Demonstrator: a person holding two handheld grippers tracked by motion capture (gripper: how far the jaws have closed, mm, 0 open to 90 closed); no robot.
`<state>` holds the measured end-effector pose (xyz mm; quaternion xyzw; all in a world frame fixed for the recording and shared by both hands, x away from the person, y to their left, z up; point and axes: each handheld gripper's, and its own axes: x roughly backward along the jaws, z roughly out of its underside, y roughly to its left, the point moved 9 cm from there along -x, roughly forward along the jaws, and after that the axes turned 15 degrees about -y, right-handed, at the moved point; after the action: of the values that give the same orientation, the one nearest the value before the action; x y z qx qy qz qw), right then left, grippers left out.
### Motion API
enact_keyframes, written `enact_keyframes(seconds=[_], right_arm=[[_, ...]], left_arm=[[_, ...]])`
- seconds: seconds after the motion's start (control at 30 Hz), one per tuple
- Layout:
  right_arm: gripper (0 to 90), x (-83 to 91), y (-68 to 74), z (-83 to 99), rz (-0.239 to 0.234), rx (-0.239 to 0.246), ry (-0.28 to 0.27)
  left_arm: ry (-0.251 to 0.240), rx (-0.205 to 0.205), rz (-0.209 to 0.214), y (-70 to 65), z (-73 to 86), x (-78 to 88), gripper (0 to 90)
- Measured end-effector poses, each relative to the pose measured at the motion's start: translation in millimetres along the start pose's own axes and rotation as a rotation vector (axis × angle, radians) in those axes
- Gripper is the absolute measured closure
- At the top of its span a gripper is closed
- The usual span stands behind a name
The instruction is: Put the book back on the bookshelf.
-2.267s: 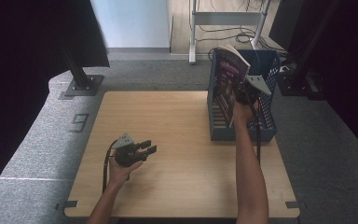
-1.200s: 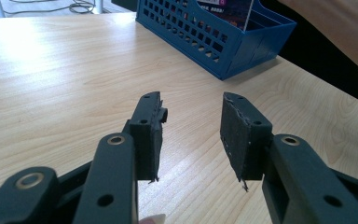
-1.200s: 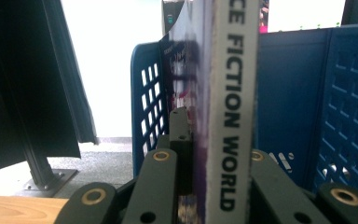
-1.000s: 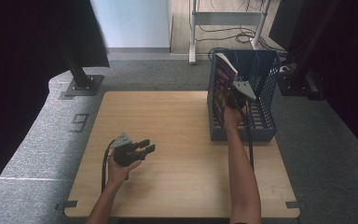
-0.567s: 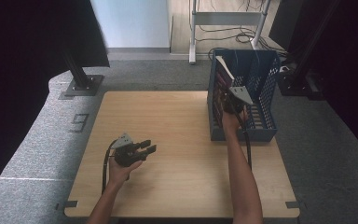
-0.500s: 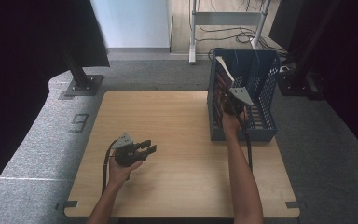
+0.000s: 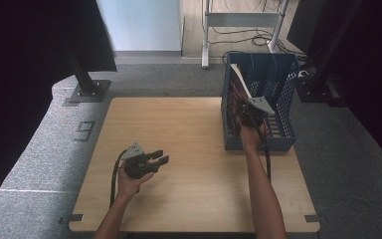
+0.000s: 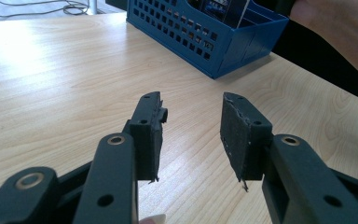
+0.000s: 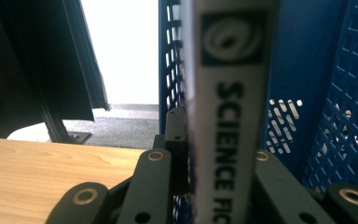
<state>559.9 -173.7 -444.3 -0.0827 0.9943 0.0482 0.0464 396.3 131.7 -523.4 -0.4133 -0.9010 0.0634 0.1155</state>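
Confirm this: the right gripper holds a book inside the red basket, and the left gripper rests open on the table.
Wrong colour only. The basket is blue, as the high view shows. The rest stands: the right gripper holds the book inside it, and the left gripper rests open on the table.

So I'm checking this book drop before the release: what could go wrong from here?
The book leans in the blue basket, its spine between the right gripper jaws, which have just been opening. Freed now, it may tip over. Pulling back could snag the basket wall. The left gripper lies open, too far off to steady it.
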Motion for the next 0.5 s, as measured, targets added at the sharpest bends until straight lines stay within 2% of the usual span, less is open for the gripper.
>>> enact_keyframes(seconds=[0.27,0.33,0.4,0.5], right_arm=[[75.7,-9.0,-3.1,7.1,0.005,-0.004,0.079],[78.6,-9.8,-3.3,7.3,0.013,0.007,0.092],[81.3,-9.2,-4.5,6.5,0.037,0.043,0.106],[81.7,-8.8,-5.3,6.2,0.043,0.043,0.107]], left_arm=[[0.002,0.002,-0.002,2.0,0.2,0.6,58.6],[0.001,0.004,-0.002,2.3,0.0,0.7,58.6],[0.000,0.003,-0.002,2.1,0.0,0.8,58.6],[-0.002,0.002,-0.001,1.4,-0.5,0.9,58.6]])
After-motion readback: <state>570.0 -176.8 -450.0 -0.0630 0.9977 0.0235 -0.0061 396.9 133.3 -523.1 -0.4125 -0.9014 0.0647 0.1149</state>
